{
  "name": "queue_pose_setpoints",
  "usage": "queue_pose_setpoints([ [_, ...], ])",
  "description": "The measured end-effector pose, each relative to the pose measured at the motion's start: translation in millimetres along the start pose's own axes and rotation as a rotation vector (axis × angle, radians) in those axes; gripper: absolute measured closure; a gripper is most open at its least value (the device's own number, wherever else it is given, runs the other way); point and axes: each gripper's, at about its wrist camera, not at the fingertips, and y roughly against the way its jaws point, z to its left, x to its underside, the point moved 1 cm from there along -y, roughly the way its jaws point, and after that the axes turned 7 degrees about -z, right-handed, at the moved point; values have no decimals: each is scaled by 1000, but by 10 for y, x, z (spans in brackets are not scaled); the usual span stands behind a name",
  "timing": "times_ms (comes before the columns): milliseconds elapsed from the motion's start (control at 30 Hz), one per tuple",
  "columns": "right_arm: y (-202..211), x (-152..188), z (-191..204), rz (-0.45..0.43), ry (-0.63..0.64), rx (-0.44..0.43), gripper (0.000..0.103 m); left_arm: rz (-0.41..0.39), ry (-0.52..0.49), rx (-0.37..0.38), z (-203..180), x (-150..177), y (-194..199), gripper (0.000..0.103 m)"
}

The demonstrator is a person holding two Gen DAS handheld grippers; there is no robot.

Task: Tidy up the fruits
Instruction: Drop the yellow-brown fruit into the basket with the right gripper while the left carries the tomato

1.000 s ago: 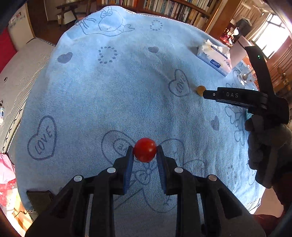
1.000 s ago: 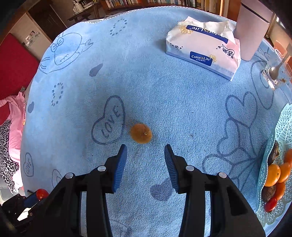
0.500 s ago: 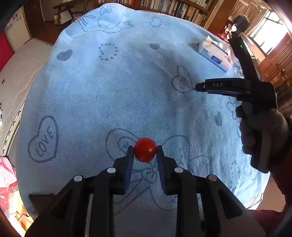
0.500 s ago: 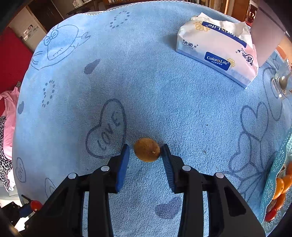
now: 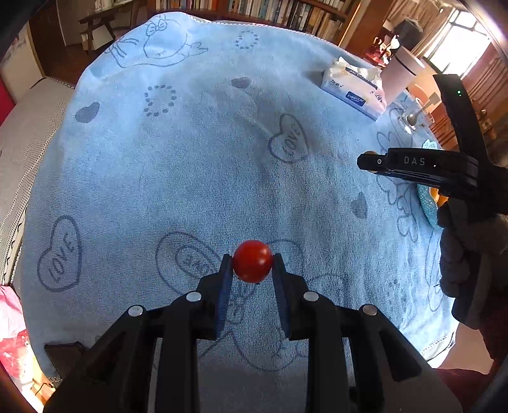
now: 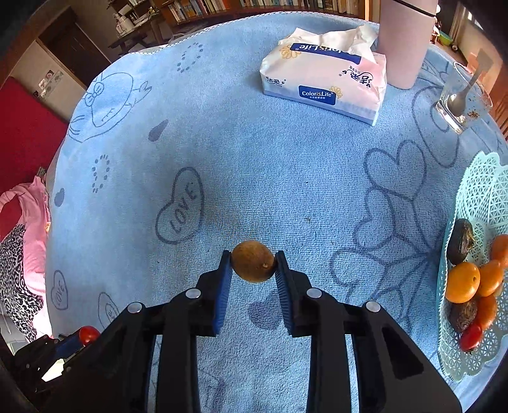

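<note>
2 fruits are gripped now: your right gripper (image 6: 253, 265) just clamped the brown fruit (image 6: 252, 265) (left gripper (image 5: 252, 266) keeps pinching the tomato (image 5: 252, 265)), so head for the basket (image 6: 485, 190).

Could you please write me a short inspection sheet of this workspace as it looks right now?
Surface: blue towel with heart and "LOVE" prints.
Job's things: red cherry tomato; brown round fruit; teal lattice basket holding orange, dark and red fruits.
Clutter: tissue pack, pale cup, glass with spoon.
Grippers: left gripper shut on the tomato; right gripper shut on the brown fruit.
Cables: nothing seen.
Surroundings: bookshelves, bright window.
</note>
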Motion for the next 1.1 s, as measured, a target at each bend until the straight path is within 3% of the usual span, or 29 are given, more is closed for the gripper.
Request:
queue_pose_setpoints([
  [700,918,229,-1584,-126,-189,125,75,-8,-93,42,-1001,21,-39,77],
  [1100,983,232,-1955,-132,-198,126,74,-24,-83,27,-1330,70,-26,77],
])
